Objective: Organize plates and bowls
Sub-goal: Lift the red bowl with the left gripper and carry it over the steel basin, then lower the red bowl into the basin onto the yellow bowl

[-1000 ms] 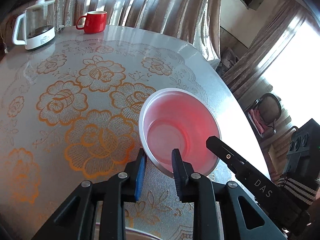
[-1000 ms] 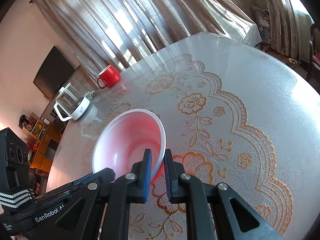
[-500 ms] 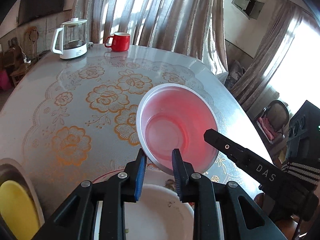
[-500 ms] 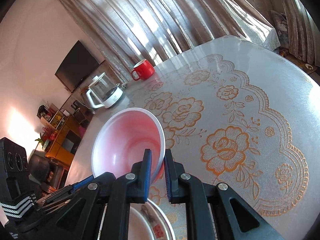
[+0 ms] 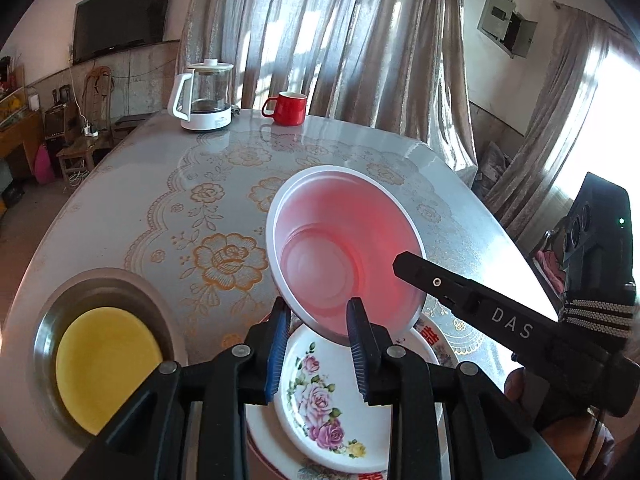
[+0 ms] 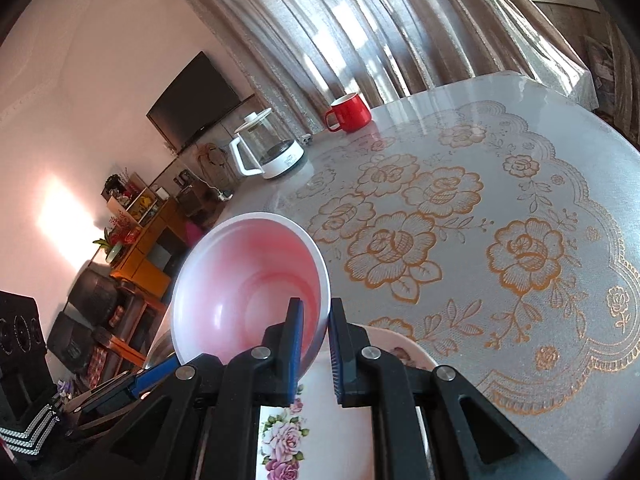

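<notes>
The pink bowl (image 5: 344, 248) hangs tilted over the flowered plate (image 5: 320, 392). The right gripper (image 6: 315, 344) is clamped on its rim; the left gripper (image 5: 318, 344) straddles the near rim, jaws opening (pads look clear of it). I'd level the bowl, centre it, then lower gently.

Both tools are matte black plastic with angular, triangular cut-out frames. The left gripper (image 5: 318, 344) carries blue ribbed pads (image 5: 279, 350) on the inner faces of its fingers and round silver screws (image 5: 239, 351) at the joints. The right gripper (image 6: 316, 354) is built alike, with blue pads and silver screws (image 6: 262, 353); its side bears white lettering "DAS" (image 5: 512, 322). A black cuff (image 5: 596, 314) with white beaded stripes covers the wrist.
</notes>
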{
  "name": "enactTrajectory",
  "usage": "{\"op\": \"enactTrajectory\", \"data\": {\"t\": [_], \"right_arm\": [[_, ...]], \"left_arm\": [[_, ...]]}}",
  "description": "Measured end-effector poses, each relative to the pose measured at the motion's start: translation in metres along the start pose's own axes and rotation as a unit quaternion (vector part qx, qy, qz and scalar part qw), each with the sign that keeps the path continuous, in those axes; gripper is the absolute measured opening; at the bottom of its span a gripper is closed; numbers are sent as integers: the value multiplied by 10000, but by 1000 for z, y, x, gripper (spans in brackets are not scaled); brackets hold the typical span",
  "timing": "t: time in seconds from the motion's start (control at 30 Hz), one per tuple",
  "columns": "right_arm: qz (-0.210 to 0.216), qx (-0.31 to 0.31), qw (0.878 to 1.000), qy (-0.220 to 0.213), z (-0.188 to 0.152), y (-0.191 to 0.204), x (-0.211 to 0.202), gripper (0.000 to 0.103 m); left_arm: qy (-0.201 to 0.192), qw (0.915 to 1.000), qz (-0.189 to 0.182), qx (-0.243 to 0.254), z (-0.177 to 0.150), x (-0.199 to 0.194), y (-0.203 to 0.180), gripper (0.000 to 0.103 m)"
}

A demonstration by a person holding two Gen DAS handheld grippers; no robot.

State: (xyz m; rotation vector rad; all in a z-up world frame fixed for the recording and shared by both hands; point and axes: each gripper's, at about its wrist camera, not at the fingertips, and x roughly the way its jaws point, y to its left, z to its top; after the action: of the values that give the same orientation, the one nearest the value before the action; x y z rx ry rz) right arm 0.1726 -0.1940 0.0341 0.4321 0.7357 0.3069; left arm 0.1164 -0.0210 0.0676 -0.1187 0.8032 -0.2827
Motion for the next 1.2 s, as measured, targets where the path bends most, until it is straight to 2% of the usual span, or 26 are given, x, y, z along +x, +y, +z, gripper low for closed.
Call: {"op": "enactTrajectory", "data": {"t": [0.57, 0.8, 1.2], "right_arm": [[279, -715, 9959, 482, -36, 77, 26, 11], [330, -847, 9938, 646, -45, 91, 39, 11], [450, -851, 9922, 794, -52, 92, 46, 11]], "left_arm": [[-140, 9974, 297, -645, -38, -35, 64, 29], [-152, 9959, 319, -836, -46, -41, 78, 29], [-92, 9951, 239, -957, -54, -42, 90, 29]]}}
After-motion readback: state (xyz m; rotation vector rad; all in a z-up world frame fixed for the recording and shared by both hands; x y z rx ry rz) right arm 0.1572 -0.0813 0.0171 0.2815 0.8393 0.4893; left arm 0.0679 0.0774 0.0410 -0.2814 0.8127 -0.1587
